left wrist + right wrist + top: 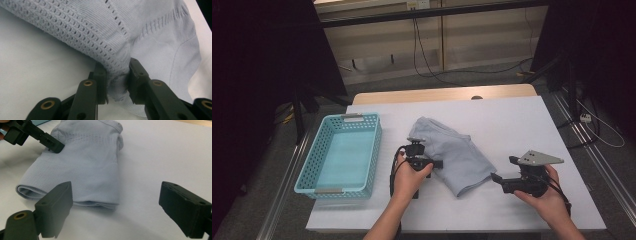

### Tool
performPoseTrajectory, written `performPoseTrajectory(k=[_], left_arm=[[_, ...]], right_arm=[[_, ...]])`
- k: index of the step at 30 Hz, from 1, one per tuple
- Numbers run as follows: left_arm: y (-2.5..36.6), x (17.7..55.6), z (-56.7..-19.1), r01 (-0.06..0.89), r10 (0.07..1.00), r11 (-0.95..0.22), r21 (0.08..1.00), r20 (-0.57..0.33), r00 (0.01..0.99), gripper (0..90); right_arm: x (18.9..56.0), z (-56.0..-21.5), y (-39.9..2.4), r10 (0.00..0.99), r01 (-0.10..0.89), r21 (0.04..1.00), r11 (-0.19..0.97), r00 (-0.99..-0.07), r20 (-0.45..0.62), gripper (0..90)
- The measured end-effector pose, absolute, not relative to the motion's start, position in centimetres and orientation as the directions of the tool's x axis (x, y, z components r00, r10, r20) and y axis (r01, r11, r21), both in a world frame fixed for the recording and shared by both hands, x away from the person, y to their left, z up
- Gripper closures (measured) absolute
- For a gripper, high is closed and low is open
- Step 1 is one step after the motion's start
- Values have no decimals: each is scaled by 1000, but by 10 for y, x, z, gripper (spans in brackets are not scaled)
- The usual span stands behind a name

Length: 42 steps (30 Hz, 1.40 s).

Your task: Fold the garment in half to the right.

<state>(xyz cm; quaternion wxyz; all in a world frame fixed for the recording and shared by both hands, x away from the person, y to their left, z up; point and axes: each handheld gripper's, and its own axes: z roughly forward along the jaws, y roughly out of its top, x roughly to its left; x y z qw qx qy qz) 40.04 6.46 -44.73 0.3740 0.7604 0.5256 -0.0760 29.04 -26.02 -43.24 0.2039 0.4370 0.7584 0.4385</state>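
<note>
High view, listed near to far. Item, two hand-held grippers. Right hand-held gripper (498, 178), at 4 o'clock on the tabletop (522, 125): jaws spread wide with nothing between them, aimed at the near folded end of the garment (452, 150) and just short of it. Left hand-held gripper (438, 164), near the middle front: jaws clamped on a bunched fold at the garment's left edge; the left gripper view shows knit cloth pinched between both pads. Item, one pale blue knit garment, folded, lying at the tabletop's centre, running from 11 o'clock down toward 5 o'clock. Item, one turquoise perforated basket (373, 150), at 9 o'clock, nothing in it, well apart from the garment. Item, one white-covered tabletop. Risk, judged: the left pinch takes only a small tuft, so a lift may let it slip free, or raise one layer and unfold the rest; a one-sided lift may drag the cloth.
</note>
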Motion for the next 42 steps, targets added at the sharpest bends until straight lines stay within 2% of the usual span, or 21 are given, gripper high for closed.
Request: performPoseTrajectory(k=[19,30,37,42], left_arm=[[89,408,-437,895,723,-142,423,-573,386,723],[123,416,-426,894,761,-90,438,-549,345,714],[131,416,-425,889,782,-49,455,-537,318,694],[127,416,-427,885,782,-36,465,-538,315,617]], right_arm=[[291,-432,-262,844,485,845,227,-530,77,118],[291,-432,-262,844,483,845,229,-531,74,119],[292,-433,-260,842,481,845,234,-535,71,118],[292,-433,-259,839,480,844,239,-540,70,118]])
